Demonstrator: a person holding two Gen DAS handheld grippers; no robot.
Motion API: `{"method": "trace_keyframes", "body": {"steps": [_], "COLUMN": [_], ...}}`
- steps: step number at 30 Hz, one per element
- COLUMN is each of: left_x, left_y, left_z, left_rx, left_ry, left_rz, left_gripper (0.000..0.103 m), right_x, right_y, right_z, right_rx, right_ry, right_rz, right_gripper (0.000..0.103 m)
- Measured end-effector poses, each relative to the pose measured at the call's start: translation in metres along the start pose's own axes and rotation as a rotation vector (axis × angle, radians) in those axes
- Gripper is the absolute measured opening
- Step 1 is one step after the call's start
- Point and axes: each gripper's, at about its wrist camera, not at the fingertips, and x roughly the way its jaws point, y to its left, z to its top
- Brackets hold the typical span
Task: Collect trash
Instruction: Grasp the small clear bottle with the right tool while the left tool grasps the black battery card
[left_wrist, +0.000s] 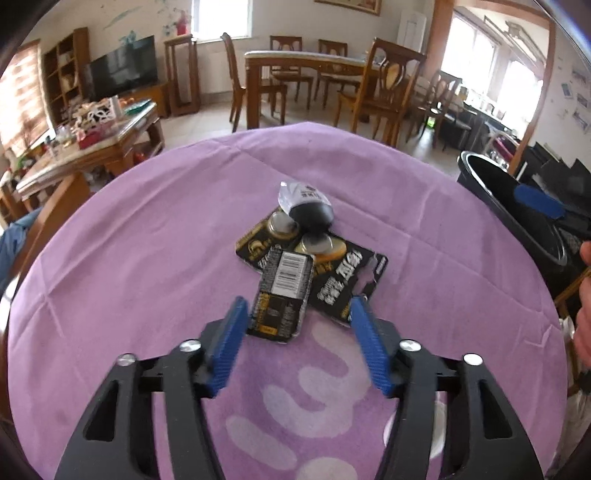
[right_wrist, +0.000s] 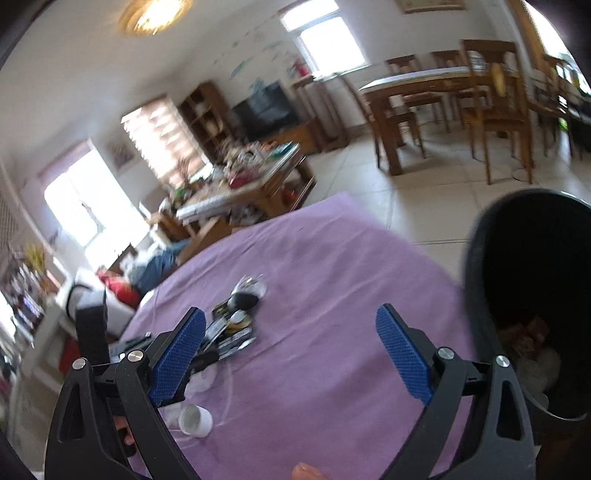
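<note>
Left gripper unclenched, nothing gripped; battery blister pack lies btwn its tips, frame center, long axis running away from cam. Right gripper wide apart, empty, farther off. Black bin far right.

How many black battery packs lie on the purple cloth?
3. One with a barcode lies between the left claw's open tips, one right of it, one behind, under the pouch. More may be hidden beneath.
</note>
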Motion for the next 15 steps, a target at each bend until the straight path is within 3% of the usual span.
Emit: {"method": "trace_keyframes", "body": {"steps": [4, 9, 15], "left_x": [0.002, 0.002, -0.002], "left_y": [0.009, 0.023, 0.018], "left_z": [0.000, 0.001, 0.002], "left_rx": [-0.030, -0.076, -0.074], "left_ry": [-0.008, -0.009, -0.008], "left_rz": [-0.014, -0.013, -0.046], "left_gripper": [0.038, 0.013, 0.012], "right_x": [0.030, 0.077, 0.134], "right_y": [0.024, 0.042, 0.058], "right_z": [0.003, 0.013, 0.016], "right_rx": [-0.059, -0.103, -0.163], "right_ry": [0.061, 0.143, 0.240], "right_rz": [-0.009, -0.047, -0.141], "right_gripper": [0.092, 0.089, 0.080]}}
